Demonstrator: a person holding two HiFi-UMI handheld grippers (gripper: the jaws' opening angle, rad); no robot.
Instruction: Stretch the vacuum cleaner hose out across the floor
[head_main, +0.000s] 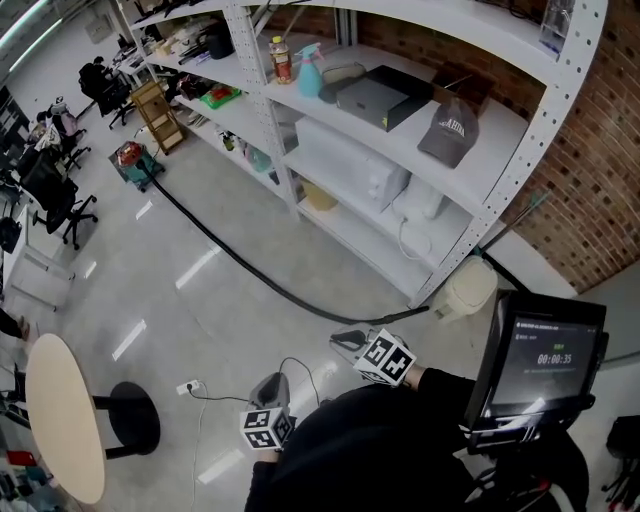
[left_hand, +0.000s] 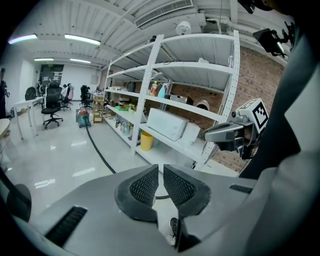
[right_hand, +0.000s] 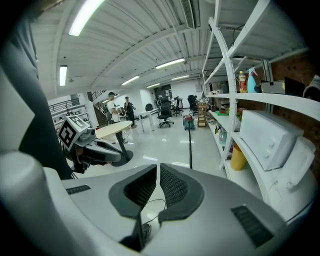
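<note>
A slim black hose (head_main: 250, 268) curves across the glossy pale floor (head_main: 120, 300). The left tongs (left_hand: 161, 176) and right tongs (right_hand: 157, 176), with dark mesh-textured pads, are closed and empty.

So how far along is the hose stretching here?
Looks done: the hose lies in a long line from the vacuum cleaner to the shelf foot. In hand: nothing; left tongs and right tongs are shut, empty. Left: perhaps straightening its slight curve.

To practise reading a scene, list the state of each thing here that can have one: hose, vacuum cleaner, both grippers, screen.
Hose: lying stretched out along the floor.
Vacuum cleaner: standing at the hose's far end.
Left gripper: shut, empty.
Right gripper: shut, empty.
Screen: lit, showing a timer.
</note>
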